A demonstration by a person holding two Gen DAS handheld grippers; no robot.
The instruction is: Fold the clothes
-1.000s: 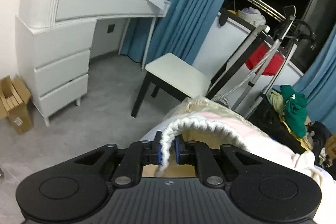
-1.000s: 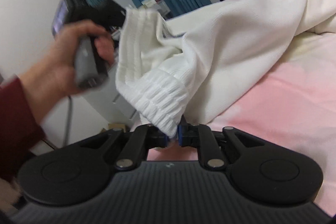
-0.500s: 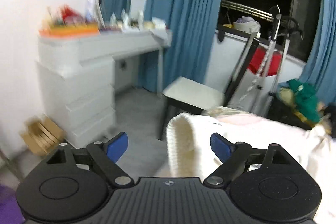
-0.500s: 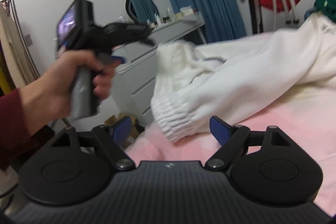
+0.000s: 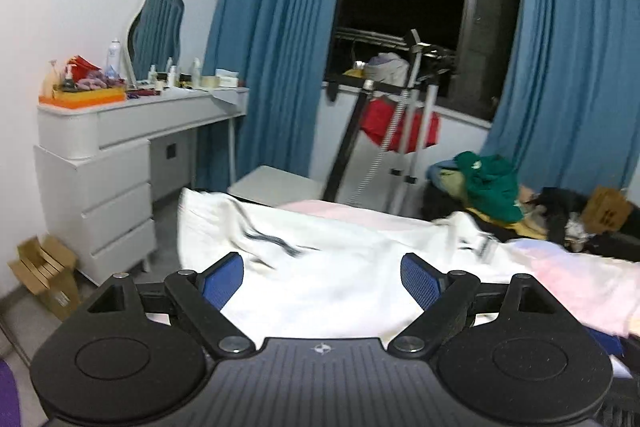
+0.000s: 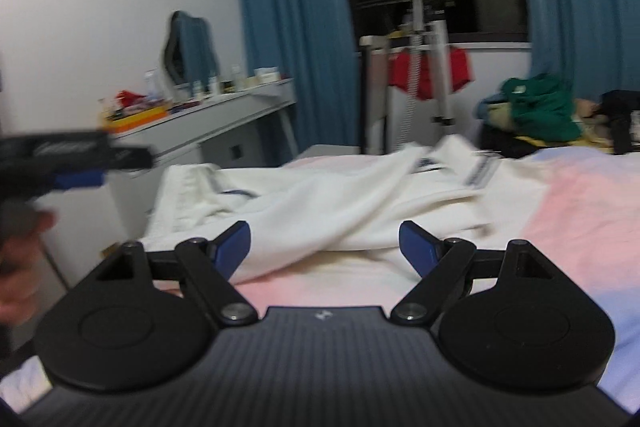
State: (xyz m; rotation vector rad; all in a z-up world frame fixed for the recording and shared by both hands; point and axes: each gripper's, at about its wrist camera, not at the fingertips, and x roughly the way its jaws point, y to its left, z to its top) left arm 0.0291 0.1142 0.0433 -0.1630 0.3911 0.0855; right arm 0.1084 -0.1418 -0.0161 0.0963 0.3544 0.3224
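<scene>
A white knit garment (image 5: pixel 320 267) with dark stripes lies crumpled on the pink bed (image 5: pixel 580 275); it also shows in the right wrist view (image 6: pixel 340 199). My left gripper (image 5: pixel 322 277) is open and empty above the garment's near part. My right gripper (image 6: pixel 325 245) is open and empty just in front of the garment. The left gripper (image 6: pixel 68 163) also appears at the left edge of the right wrist view, held in a hand, clear of the cloth.
A white dressing table (image 5: pixel 120 131) with clutter stands at the left, a white chair (image 5: pixel 276 183) beyond the bed. A garment steamer stand (image 5: pixel 408 123) and a pile of clothes (image 5: pixel 488 187) are behind. Cardboard (image 5: pixel 44 279) lies on the floor.
Both grippers let go of the garment's ribbed edge and opened wide. The garment dropped onto the bed. Both grippers pulled back and rose.
</scene>
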